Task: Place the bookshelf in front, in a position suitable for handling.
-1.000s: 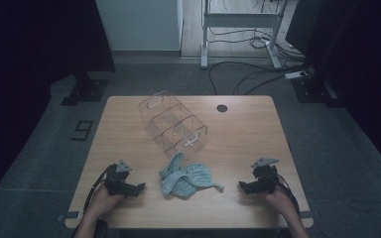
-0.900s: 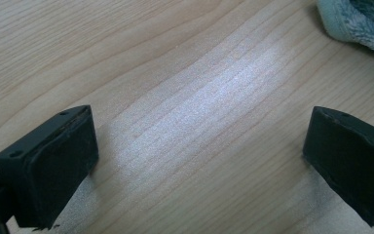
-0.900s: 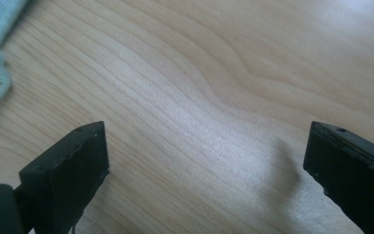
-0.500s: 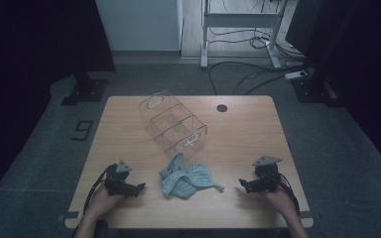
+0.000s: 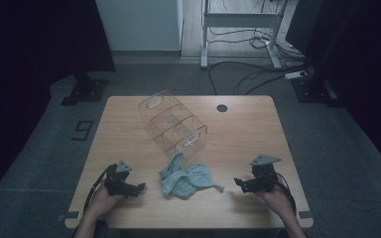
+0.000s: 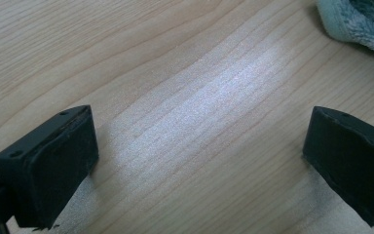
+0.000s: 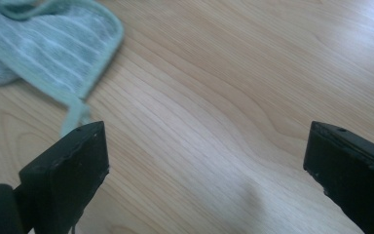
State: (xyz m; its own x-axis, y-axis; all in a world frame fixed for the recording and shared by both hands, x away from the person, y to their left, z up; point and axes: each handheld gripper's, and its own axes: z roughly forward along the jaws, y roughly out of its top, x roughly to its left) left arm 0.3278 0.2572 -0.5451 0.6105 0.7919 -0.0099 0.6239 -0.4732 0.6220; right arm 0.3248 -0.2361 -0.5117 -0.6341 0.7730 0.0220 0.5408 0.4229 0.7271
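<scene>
**both grippers open at the near edge, cloth between them**

the left gripper (image 5: 140, 187) rests near the near-left corner of the tabletop (image 5: 248, 134), held in the person's left hand (image 5: 101, 198). its jaws stand wide apart with bare wood between them. in the left gripper view, a corner of the pale green cloth (image 6: 358, 22) lies at the upper right, clear of both jaws.

the right gripper (image 5: 237, 182) rests near the near-right corner, held in the right hand (image 5: 278, 198). its jaws are likewise spread wide and grip nothing. in the right gripper view, the cloth (image 7: 44, 44) lies at the upper left, and its thin strap (image 7: 75, 117) runs down to just beside the left jaw; contact cannot be determined.

the cloth (image 5: 183, 176) lies bunched on the tabletop close to the near edge, between the two grippers and apart from each. just beyond it, toward the middle of the tabletop, a clear plastic bin (image 5: 171, 124) lies tipped on its side. a small dark round hole (image 5: 222, 107) sits near the far edge.
</scene>
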